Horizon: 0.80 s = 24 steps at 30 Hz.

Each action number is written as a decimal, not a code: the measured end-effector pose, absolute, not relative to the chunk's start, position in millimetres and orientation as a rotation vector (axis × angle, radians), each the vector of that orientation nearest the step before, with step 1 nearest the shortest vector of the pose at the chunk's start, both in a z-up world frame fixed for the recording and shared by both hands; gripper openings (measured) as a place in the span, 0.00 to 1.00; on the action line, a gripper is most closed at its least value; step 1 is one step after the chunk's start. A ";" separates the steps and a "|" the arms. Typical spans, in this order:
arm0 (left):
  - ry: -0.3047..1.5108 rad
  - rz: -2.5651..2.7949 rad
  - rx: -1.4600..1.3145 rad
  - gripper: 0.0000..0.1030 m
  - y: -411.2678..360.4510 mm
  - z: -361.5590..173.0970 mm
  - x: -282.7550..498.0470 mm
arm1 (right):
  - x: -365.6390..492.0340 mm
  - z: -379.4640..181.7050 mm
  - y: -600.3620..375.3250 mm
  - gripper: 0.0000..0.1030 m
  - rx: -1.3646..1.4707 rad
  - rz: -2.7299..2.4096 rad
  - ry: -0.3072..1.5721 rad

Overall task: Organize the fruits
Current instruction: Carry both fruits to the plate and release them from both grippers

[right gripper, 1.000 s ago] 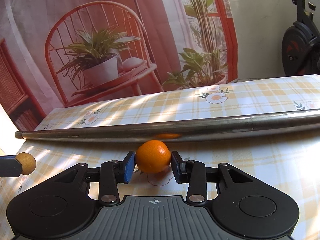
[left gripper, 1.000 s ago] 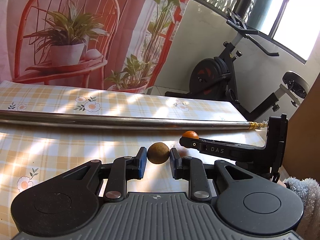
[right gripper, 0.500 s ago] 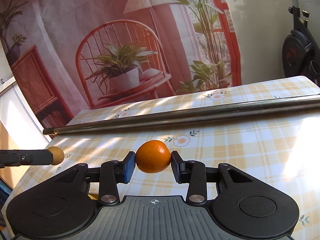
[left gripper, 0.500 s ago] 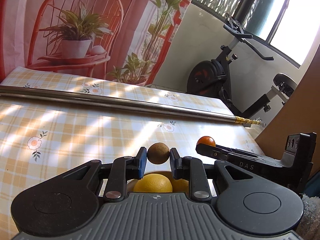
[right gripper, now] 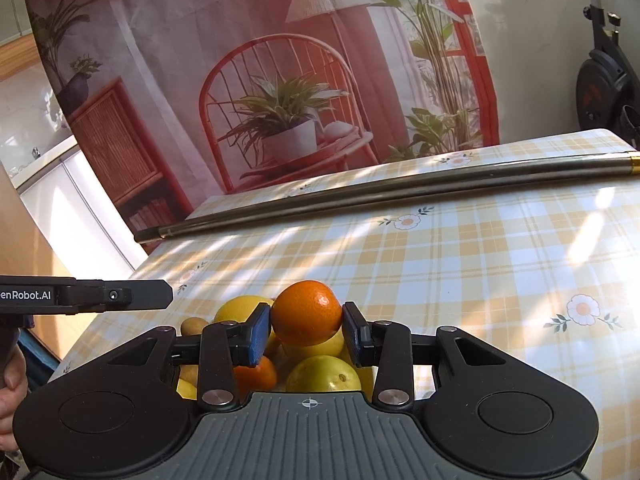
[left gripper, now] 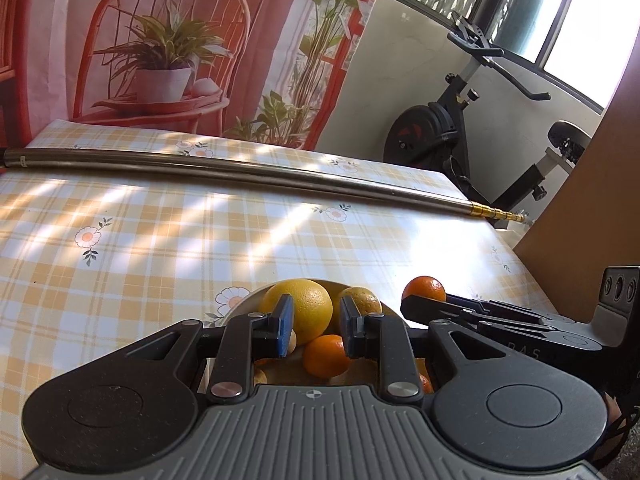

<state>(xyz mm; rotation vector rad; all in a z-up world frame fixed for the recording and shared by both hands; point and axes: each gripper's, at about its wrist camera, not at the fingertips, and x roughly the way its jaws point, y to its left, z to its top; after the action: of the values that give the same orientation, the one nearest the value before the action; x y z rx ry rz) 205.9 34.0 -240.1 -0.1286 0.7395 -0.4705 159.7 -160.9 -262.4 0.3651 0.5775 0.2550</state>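
Note:
My left gripper (left gripper: 316,322) hangs over a pale bowl (left gripper: 240,309) of fruit, its jaws a little apart with nothing between them. Below it lie a large yellow citrus (left gripper: 300,308) and a small orange (left gripper: 324,356). A brown fruit (right gripper: 192,326) rests at the bowl's left side in the right wrist view. My right gripper (right gripper: 307,322) is shut on a mandarin (right gripper: 307,310) just above the pile of yellow fruit (right gripper: 324,374). The left wrist view has that mandarin (left gripper: 424,288) at the right gripper's tip, to the right of the bowl's fruit.
A long metal rod (left gripper: 248,174) lies across the far side of the checked tablecloth (left gripper: 160,232). An exercise bike (left gripper: 452,136) stands beyond the table's right end. A brown board (left gripper: 592,200) rises at the right. A hand (right gripper: 10,384) grips the left tool.
The brown fruit is gone from between the left pads and now lies in the bowl. Both grippers have drawn back from the rod to above the bowl, the right still carrying the mandarin.

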 end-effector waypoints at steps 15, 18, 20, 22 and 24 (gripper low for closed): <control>0.781 -0.448 -0.087 0.25 33.4 -250.1 190.5 | 131.6 -258.5 -151.2 0.34 0.370 0.268 0.585; 0.789 -0.440 -0.067 0.25 32.3 -253.2 188.1 | 130.8 -260.6 -145.9 0.34 0.350 0.275 0.612; 0.795 -0.438 -0.066 0.25 33.2 -254.8 187.6 | 131.2 -261.6 -141.2 0.34 0.331 0.282 0.628; 0.798 -0.436 -0.068 0.25 34.7 -255.8 187.6 | 131.8 -262.5 -137.3 0.34 0.319 0.294 0.641; 0.800 -0.433 -0.068 0.25 35.8 -256.5 187.6 | 133.1 -263.5 -132.8 0.34 0.303 0.302 0.659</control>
<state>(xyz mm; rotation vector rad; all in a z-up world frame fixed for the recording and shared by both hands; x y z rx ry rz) 187.6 35.8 -256.5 -0.0680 0.7998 -0.4335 133.1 -132.8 -263.5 0.3032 0.6587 0.3017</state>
